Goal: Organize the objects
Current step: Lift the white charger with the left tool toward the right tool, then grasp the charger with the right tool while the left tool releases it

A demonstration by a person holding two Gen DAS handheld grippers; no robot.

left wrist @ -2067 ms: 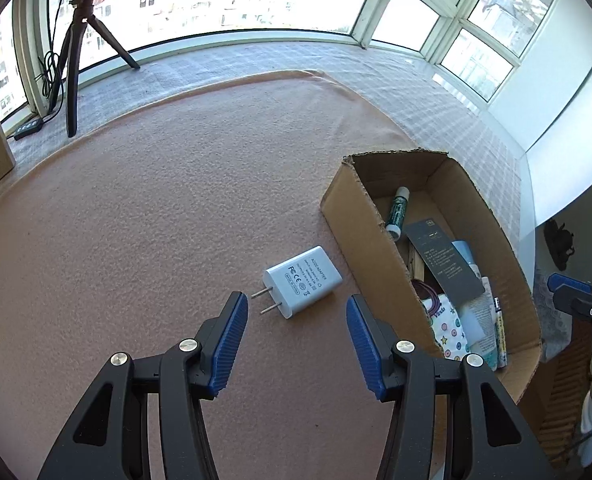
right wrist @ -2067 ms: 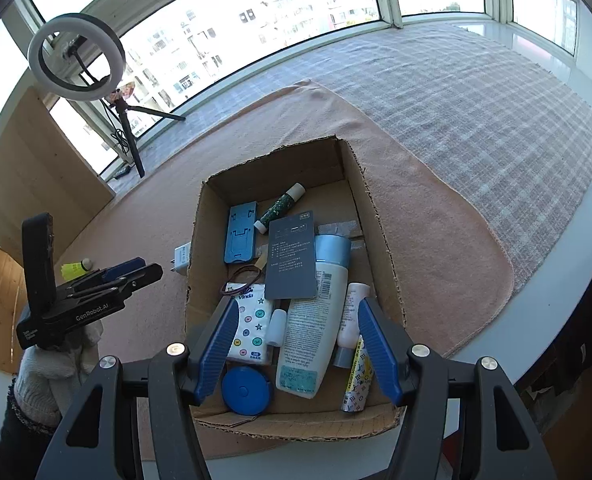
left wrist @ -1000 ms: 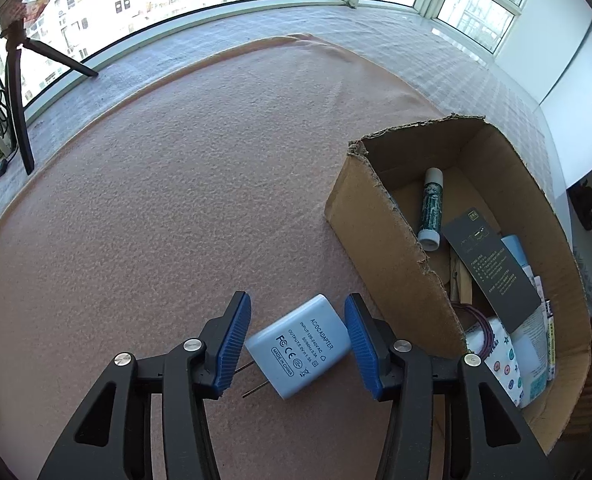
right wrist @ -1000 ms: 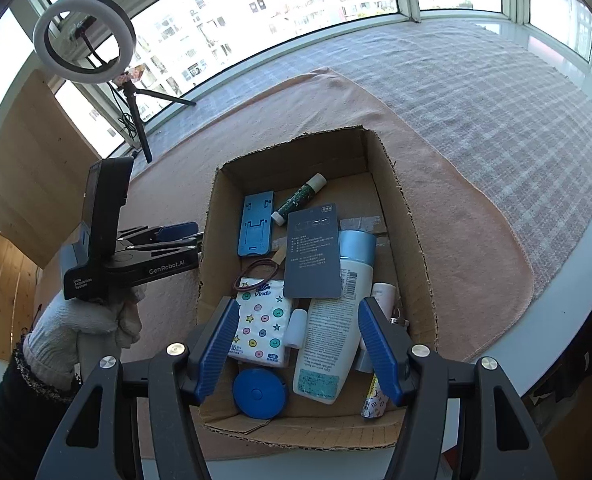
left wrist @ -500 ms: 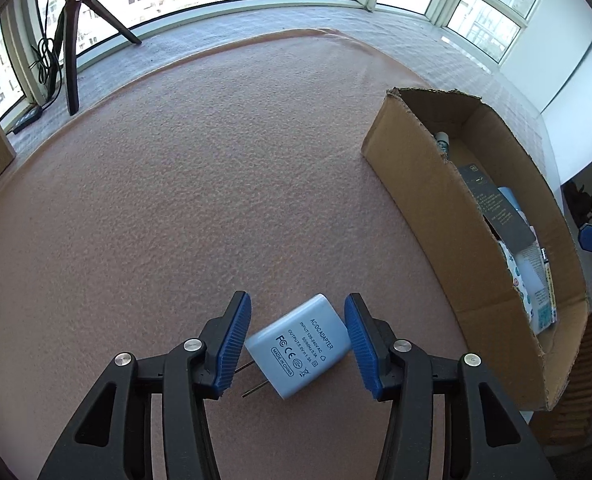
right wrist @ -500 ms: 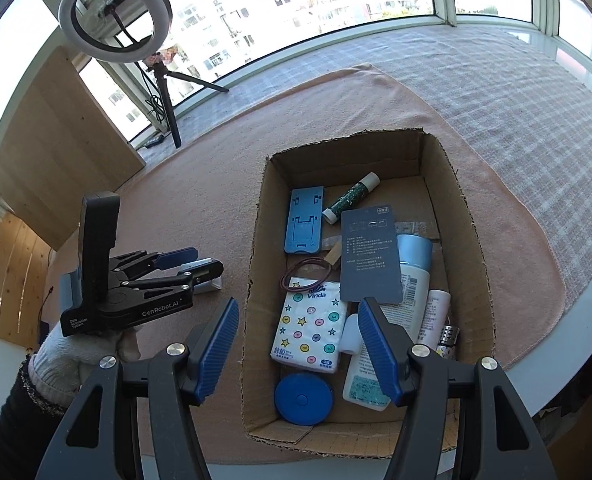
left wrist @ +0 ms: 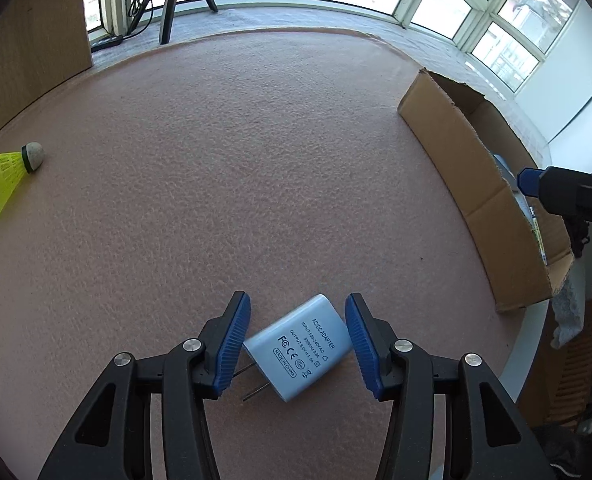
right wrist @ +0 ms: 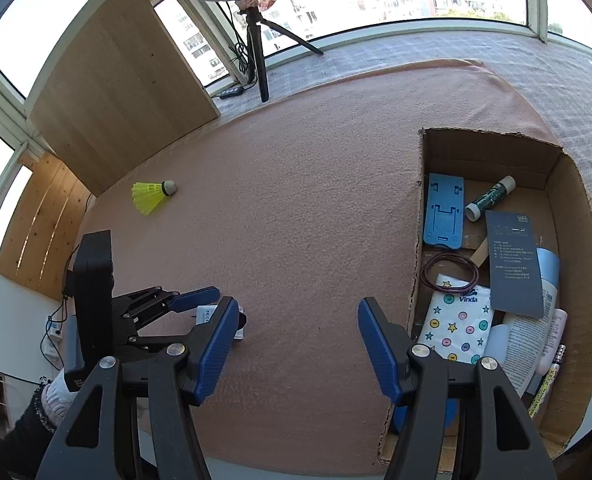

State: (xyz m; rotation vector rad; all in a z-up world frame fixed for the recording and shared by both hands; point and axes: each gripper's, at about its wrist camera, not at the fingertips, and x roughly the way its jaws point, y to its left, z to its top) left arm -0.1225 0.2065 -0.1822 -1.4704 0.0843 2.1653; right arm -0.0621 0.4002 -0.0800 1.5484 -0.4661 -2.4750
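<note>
Since the earlier frames, both grippers are swinging away from the cardboard box (right wrist: 572, 264), which now sits at the right edge of each view instead of near the middle, and a yellow shuttlecock (right wrist: 152, 196) is coming into sight on the pink felt mat (left wrist: 256, 160). Between the blue pads of the left gripper (left wrist: 298, 344) a white power adapter (left wrist: 298, 346) is being clamped, tilted, its two prongs pointing down-left above the mat. Over bare mat just left of the box, the right gripper (right wrist: 292, 350) is hanging with its jaws apart and nothing between them. Inside the box are lying a blue phone stand (right wrist: 444, 216), a tissue pack (right wrist: 458, 326), a dark card (right wrist: 514, 260) and several tubes. A gloved hand (right wrist: 56, 396) is gripping the left tool's handle.
</note>
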